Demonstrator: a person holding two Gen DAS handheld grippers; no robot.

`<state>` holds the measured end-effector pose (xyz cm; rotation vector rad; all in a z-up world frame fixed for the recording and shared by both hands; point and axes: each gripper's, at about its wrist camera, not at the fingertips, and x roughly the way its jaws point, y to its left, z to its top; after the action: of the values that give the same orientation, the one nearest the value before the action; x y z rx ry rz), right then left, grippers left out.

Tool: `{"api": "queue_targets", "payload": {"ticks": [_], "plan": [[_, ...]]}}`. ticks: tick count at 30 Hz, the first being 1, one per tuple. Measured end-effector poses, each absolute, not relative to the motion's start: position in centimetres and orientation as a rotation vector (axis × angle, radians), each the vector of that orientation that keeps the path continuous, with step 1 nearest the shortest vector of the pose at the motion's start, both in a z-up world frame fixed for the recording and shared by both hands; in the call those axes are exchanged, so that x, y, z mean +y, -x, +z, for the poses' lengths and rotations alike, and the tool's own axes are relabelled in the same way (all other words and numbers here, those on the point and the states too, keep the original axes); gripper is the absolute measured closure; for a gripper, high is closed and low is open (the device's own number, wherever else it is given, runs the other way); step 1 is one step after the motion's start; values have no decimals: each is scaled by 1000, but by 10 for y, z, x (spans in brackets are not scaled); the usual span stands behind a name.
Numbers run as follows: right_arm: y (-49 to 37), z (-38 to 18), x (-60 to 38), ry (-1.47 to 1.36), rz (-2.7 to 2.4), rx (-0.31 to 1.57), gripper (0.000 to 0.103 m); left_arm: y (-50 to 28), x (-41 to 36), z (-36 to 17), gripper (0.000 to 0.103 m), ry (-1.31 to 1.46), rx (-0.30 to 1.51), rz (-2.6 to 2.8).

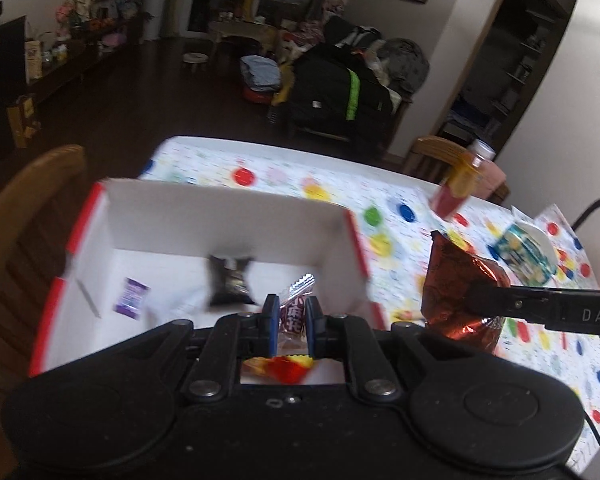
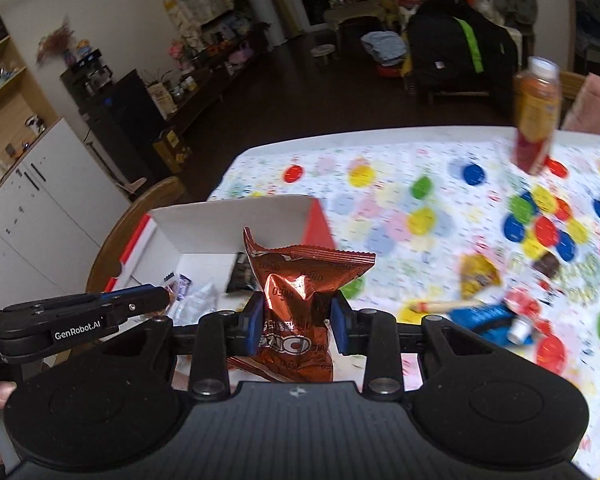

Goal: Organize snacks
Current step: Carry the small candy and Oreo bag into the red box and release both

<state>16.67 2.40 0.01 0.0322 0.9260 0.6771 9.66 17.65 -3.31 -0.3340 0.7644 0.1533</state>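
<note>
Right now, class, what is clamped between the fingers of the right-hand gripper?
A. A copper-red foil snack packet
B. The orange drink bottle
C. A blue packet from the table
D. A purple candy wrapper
A: in the right wrist view, the right gripper has its blue-padded fingers pressed against both sides of the copper-red foil snack packet, held up near the white box.
</note>
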Motion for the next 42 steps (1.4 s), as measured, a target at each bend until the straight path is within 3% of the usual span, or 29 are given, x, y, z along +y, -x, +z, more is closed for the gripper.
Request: {"api": "queue_targets", "payload": {"ticks": [18, 38, 42], "plan": [[-207, -33, 148, 130, 680, 955, 70, -139, 275, -71, 93, 276, 848, 251], [-238, -85, 182, 157, 660, 1117, 68, -180, 270, -128, 93, 210, 1067, 206], [-237, -84, 183, 183, 656, 1098, 68, -180, 272, -131, 88, 220, 1082, 210]]}}
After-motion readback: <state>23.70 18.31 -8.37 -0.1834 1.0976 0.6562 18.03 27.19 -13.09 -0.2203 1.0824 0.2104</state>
